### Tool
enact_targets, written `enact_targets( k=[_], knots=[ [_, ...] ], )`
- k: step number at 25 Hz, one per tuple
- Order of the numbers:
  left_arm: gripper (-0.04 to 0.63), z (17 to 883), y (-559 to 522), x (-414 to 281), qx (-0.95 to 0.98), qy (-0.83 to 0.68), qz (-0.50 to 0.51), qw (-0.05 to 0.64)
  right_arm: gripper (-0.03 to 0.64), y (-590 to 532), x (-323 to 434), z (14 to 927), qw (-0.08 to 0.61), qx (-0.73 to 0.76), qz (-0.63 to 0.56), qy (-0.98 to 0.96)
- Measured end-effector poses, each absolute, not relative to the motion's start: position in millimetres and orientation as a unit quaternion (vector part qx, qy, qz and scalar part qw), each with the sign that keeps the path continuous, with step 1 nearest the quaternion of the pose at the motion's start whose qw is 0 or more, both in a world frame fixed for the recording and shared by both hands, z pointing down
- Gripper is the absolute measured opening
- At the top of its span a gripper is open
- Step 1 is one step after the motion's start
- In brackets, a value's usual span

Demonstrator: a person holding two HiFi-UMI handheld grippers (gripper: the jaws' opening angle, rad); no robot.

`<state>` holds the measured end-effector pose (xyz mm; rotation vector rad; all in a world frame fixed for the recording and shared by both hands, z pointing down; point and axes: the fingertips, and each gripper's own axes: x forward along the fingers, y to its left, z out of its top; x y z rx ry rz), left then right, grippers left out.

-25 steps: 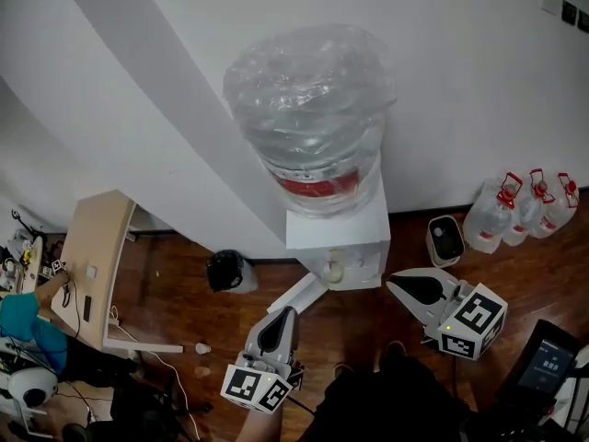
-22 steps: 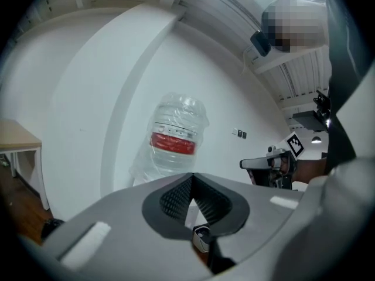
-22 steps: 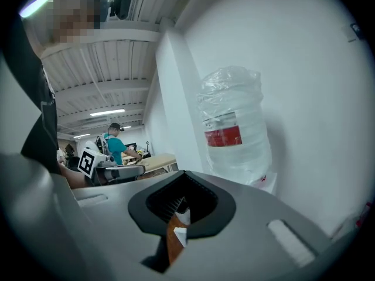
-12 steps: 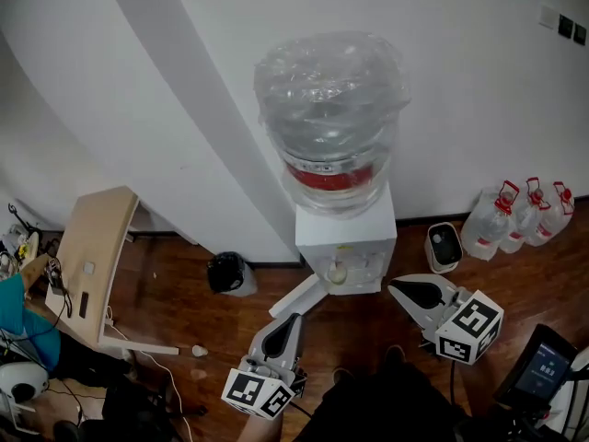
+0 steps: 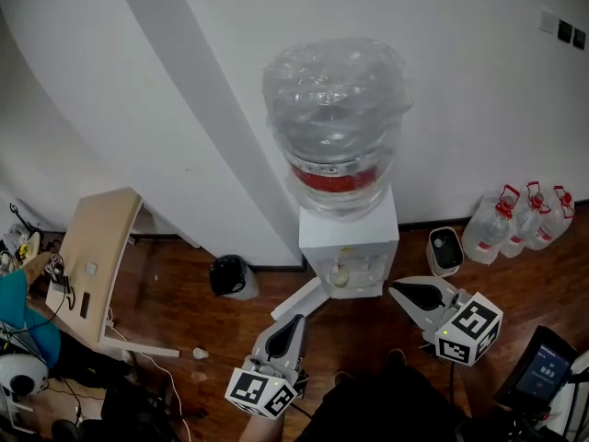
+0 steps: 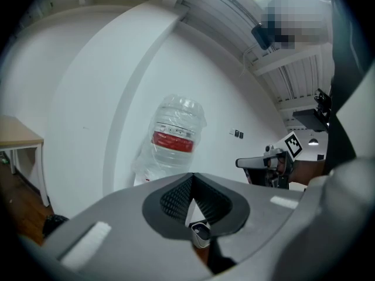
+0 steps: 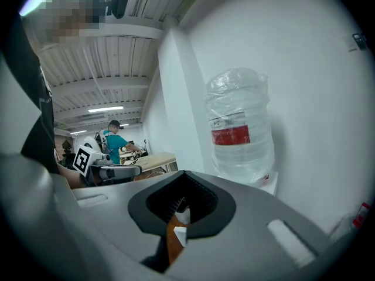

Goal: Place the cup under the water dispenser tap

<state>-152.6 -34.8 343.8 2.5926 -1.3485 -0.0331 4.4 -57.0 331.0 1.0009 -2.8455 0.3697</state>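
Observation:
The white water dispenser stands against the wall and carries a big bottle wrapped in plastic. A small pale cup sits in its tap recess. My left gripper hangs over the floor just in front and left of the dispenser, jaws shut and empty. My right gripper points at the dispenser's right front corner, also shut with nothing held. In the left gripper view the bottle rises beyond the shut left gripper. The right gripper view shows the same bottle beyond the shut right gripper.
Three clear water jugs and a small white appliance stand right of the dispenser. A white board leans at its base. Farther left are a black bin, a wooden table and a person in teal. A screen sits lower right.
The head view has swung, so the dispenser now sits further right and a little lower in frame. Both grippers keep shut and hold roughly the same place before the dispenser.

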Motion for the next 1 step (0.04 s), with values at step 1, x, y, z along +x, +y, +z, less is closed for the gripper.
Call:
enact_targets(
  k=[1],
  knots=[
    [0.018,343.3,-34.0,-151.2,0.884,-0.455,-0.010,0.108,0.000,-56.6,4.5,330.3,0.051,0.330,0.121,-0.935]
  ],
)
